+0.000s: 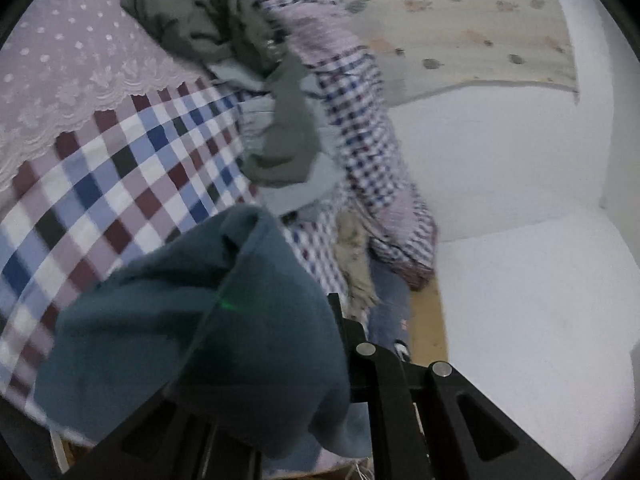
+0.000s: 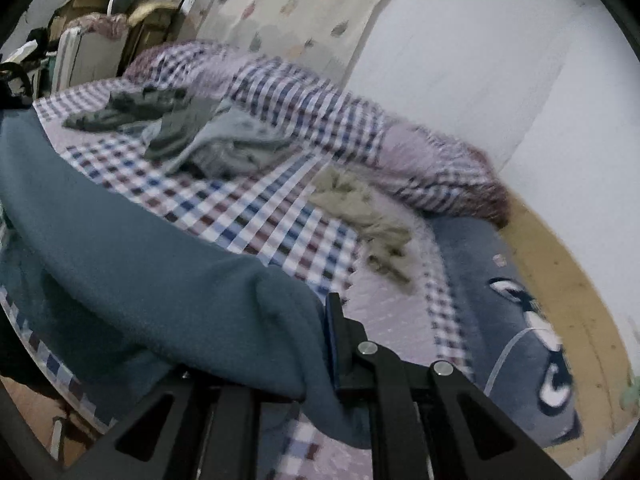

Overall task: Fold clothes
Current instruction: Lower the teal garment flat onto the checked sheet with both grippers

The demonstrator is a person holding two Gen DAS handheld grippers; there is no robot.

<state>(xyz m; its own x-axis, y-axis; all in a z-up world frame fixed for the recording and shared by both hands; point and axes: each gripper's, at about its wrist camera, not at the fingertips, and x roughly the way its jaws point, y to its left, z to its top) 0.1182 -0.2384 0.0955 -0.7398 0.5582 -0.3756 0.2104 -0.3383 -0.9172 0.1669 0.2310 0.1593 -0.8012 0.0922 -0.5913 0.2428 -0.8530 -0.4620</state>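
A teal blue garment (image 1: 192,320) bunches over my left gripper (image 1: 320,344), which is shut on it; only the right finger (image 1: 340,320) shows, the left is hidden under cloth. In the right wrist view the same teal garment (image 2: 140,264) stretches from the far left down to my right gripper (image 2: 320,344), which is shut on its edge. Both hold it above a checked bedsheet (image 1: 120,184), also seen in the right wrist view (image 2: 256,216).
A pile of dark green and grey clothes (image 1: 256,80) (image 2: 180,132) lies further back. A khaki garment (image 2: 364,216) lies near a rumpled checked quilt (image 2: 320,120). A blue cartoon blanket (image 2: 512,320) drapes the bed corner. White wall (image 1: 520,200) on the right; boxes (image 2: 96,20) at back left.
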